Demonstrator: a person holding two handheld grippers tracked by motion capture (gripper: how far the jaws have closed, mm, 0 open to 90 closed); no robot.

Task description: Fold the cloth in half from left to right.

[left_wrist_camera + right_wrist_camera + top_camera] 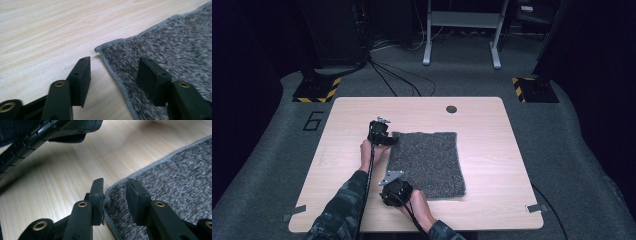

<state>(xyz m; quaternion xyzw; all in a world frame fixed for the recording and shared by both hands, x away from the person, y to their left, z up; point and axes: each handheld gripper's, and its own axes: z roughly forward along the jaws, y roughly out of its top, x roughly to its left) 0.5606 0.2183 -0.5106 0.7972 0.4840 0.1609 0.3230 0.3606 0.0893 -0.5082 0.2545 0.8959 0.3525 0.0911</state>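
Observation:
A grey fuzzy cloth lies flat in the middle of the light wooden table. My left gripper is at the cloth's far left corner. In the left gripper view its jaws stand apart astride that hemmed corner, one on bare wood, the other over the pile. My right gripper is at the near left corner. In the right gripper view its jaws are narrower; one pad touches the hem, the other rests on the cloth, with a gap between them.
A round cable hole sits in the table's far side. Tape strips mark the near corners. Cables and a white stand are on the floor behind. The left gripper's cable crosses the right gripper view.

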